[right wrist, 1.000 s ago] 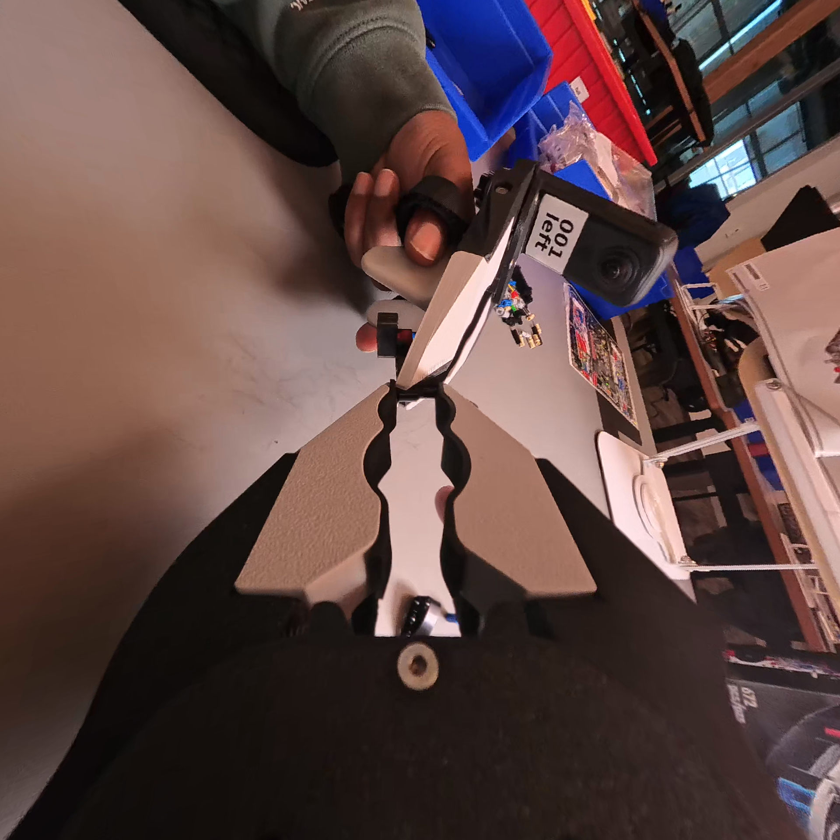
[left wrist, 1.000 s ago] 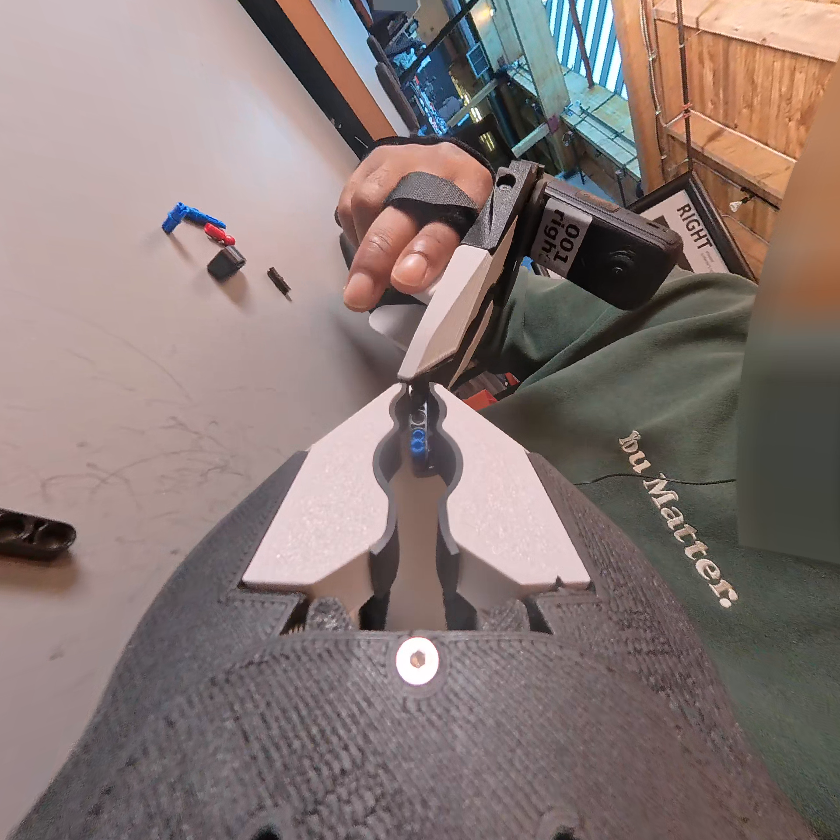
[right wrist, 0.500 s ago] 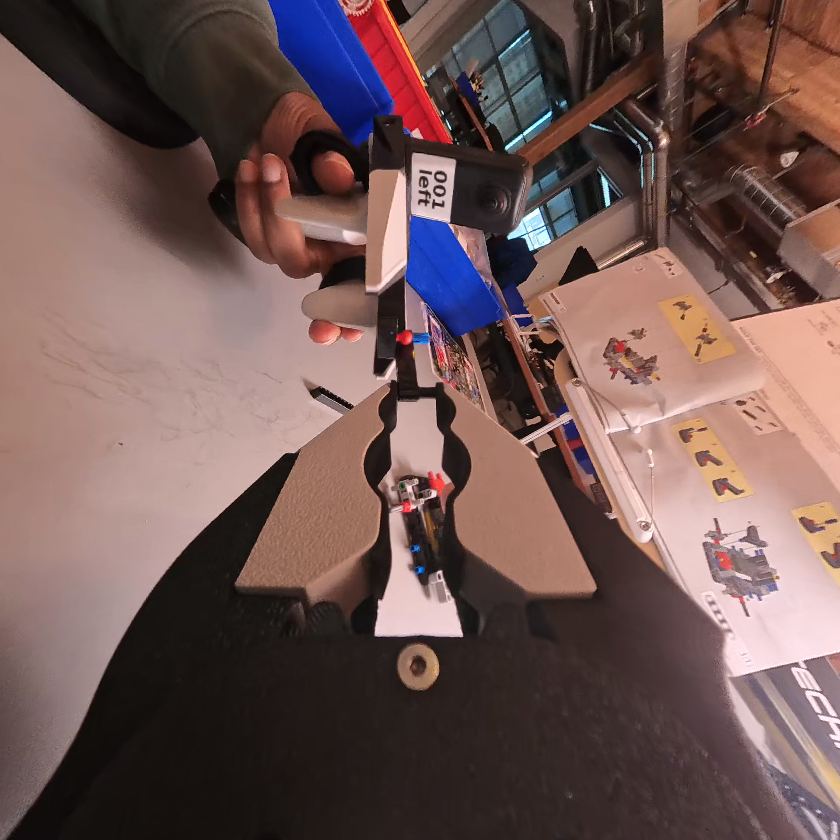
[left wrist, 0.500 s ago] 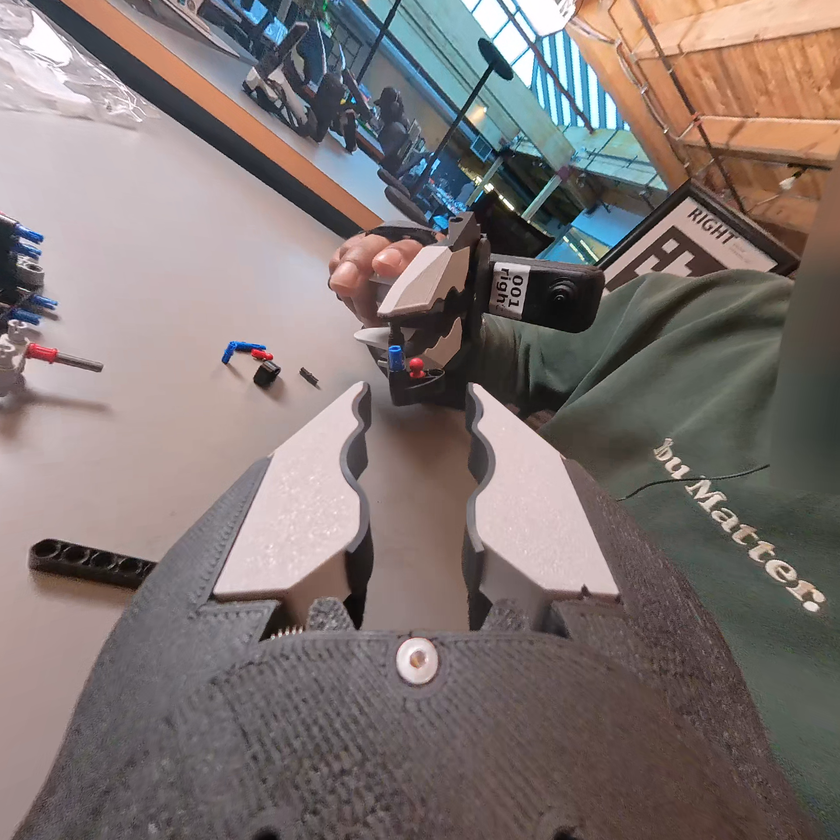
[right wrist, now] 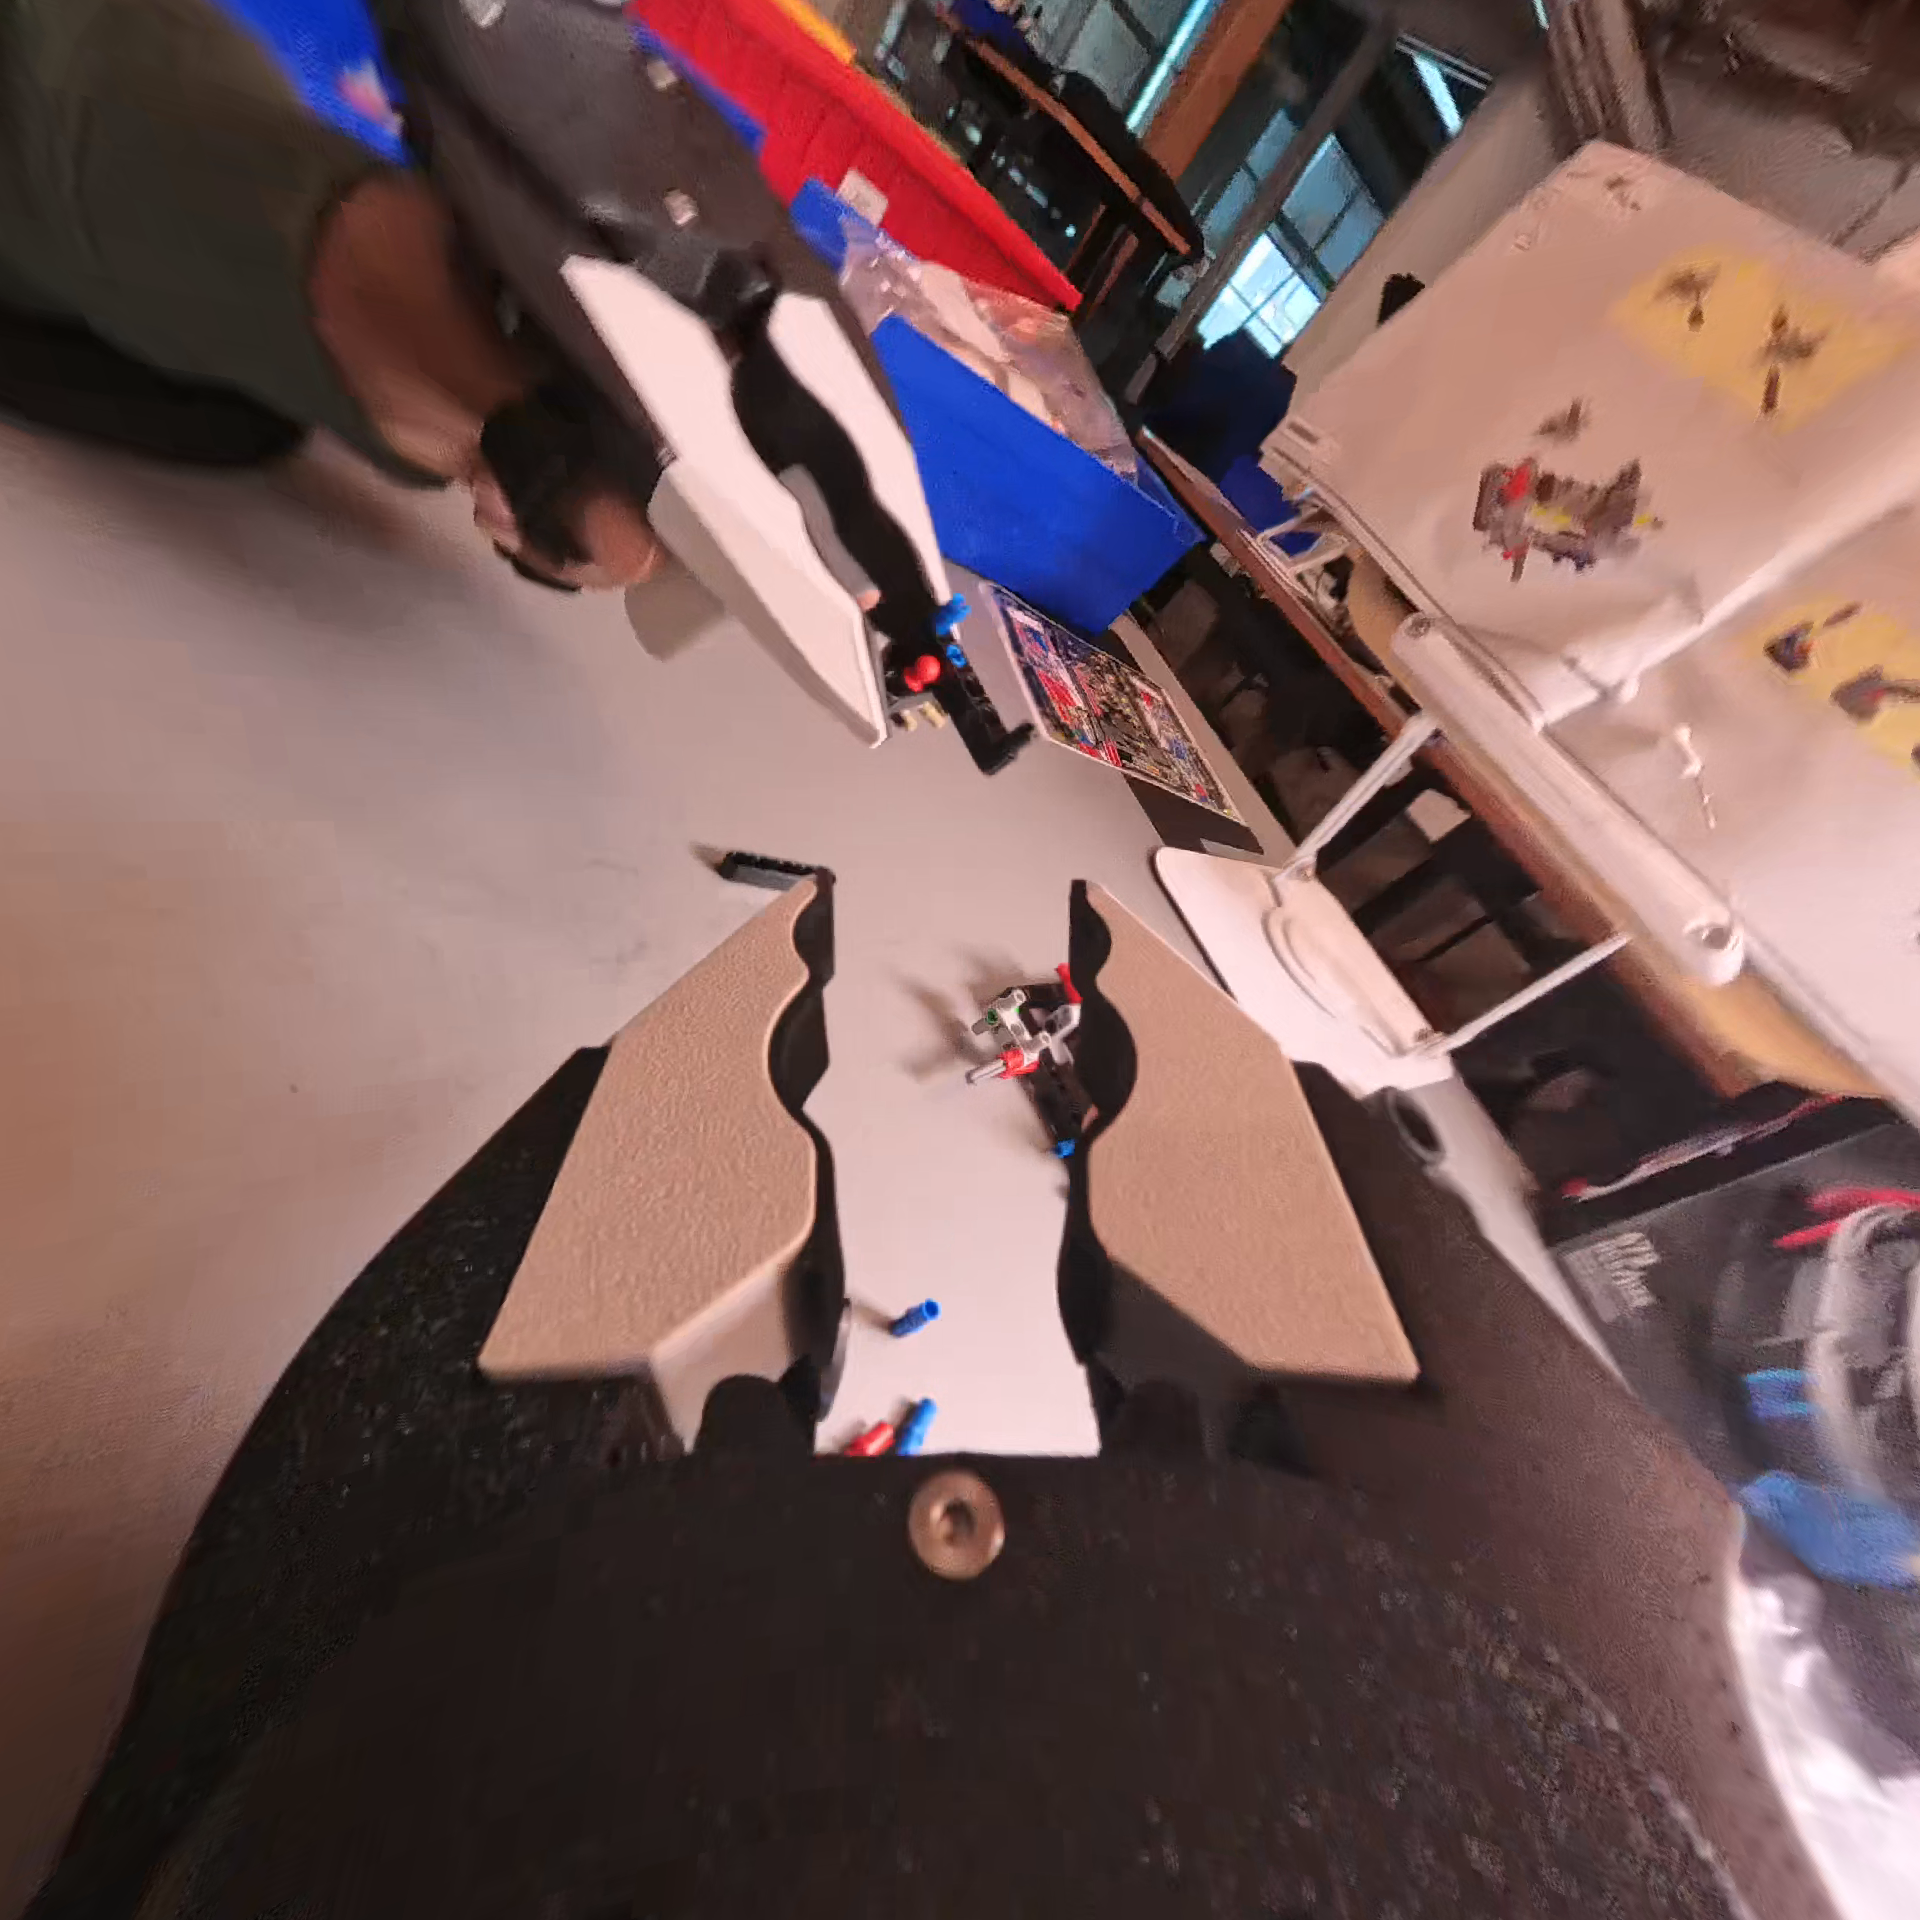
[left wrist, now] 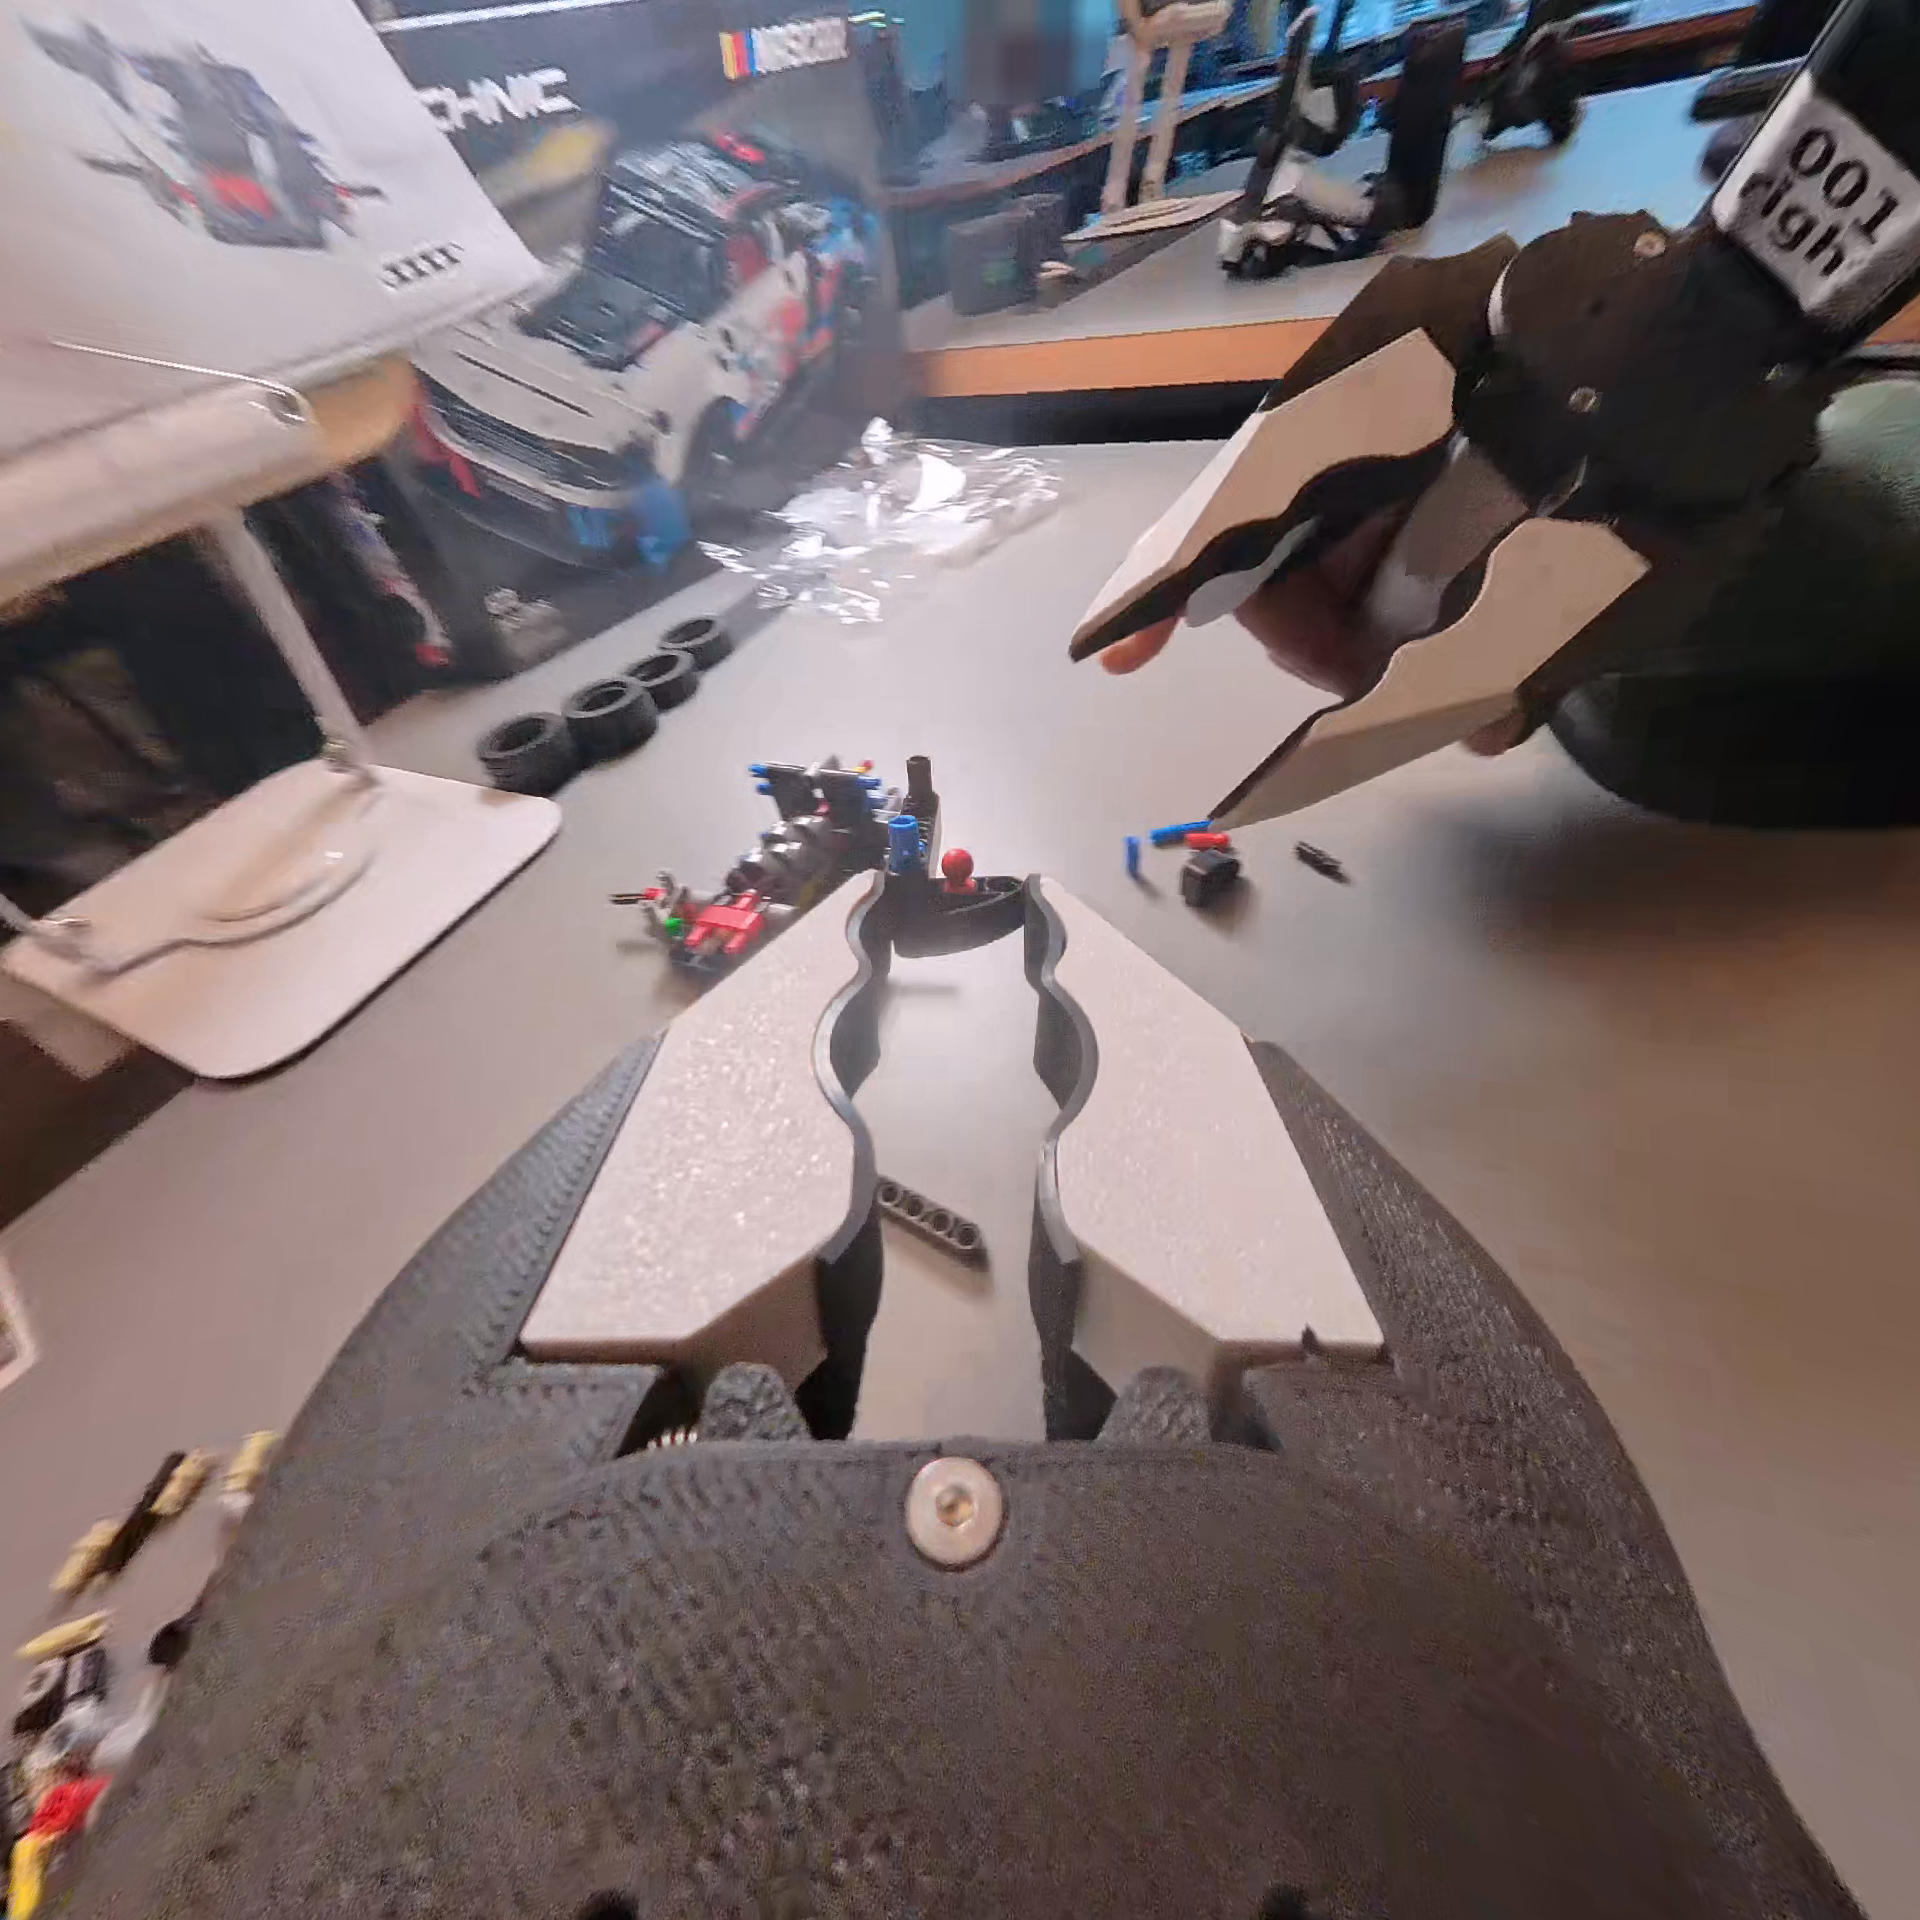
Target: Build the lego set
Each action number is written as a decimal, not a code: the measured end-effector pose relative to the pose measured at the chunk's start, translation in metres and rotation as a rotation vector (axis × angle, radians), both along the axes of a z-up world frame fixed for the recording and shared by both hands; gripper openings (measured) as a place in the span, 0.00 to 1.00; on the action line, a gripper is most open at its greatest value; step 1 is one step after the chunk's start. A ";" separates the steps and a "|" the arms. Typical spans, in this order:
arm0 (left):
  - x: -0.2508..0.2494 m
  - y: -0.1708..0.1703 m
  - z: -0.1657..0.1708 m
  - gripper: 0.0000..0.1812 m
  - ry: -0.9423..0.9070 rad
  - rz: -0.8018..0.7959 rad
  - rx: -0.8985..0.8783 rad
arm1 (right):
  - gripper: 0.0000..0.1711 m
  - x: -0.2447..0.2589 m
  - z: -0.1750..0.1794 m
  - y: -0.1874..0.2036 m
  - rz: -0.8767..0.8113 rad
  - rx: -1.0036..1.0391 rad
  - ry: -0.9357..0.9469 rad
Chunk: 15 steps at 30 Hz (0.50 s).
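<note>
My left gripper (left wrist: 951, 902) is shut on a small black sub-assembly (left wrist: 920, 925) with a red ball pin and a blue pin, held above the table. In the right wrist view the left gripper (right wrist: 909, 665) holds the same piece (right wrist: 977, 717) at its tips. My right gripper (right wrist: 951, 891) is open and empty. In the left wrist view it (left wrist: 1148, 732) hovers over loose blue and red pins (left wrist: 1184, 831) and a black connector (left wrist: 1210, 878). The chassis assembly (left wrist: 790, 862) lies on the table, between the right fingers in the right wrist view (right wrist: 1039, 1039).
A black beam (left wrist: 930, 1221) lies under my left gripper. Tyres (left wrist: 603, 717), a booklet stand base (left wrist: 281, 935), the set box (left wrist: 665, 312) and a plastic bag (left wrist: 914, 520) stand behind. Small parts (left wrist: 62, 1662) lie near left. Blue bins (right wrist: 1018, 468) and a sticker sheet (right wrist: 1122, 707) are far off.
Half a second ago the right gripper held the black sub-assembly and the left was open. Now the left grips it, and the right has opened and swung away over the loose pins.
</note>
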<state>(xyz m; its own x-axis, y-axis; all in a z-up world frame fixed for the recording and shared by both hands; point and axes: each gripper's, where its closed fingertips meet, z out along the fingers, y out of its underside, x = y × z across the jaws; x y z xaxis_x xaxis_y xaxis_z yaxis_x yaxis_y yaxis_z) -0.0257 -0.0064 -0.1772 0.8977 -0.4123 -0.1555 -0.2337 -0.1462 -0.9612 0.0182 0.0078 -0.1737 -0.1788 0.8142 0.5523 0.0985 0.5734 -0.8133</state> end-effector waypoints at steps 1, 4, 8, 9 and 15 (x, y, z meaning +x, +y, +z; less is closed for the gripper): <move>-0.002 0.001 0.001 0.12 0.012 0.020 0.012 | 0.25 0.000 0.004 0.002 -0.002 -0.045 0.014; -0.007 0.002 0.003 0.12 0.009 0.053 0.022 | 0.25 0.000 0.009 0.004 -0.002 -0.136 0.025; -0.006 0.001 0.006 0.12 -0.001 0.042 0.038 | 0.20 -0.002 0.008 0.001 0.002 -0.256 0.009; -0.002 0.000 0.007 0.12 -0.001 0.023 0.045 | 0.19 -0.003 0.008 -0.001 0.017 -0.283 0.003; 0.040 -0.020 0.013 0.13 0.034 -0.219 0.125 | 0.18 0.001 0.012 -0.019 0.132 -0.379 -0.013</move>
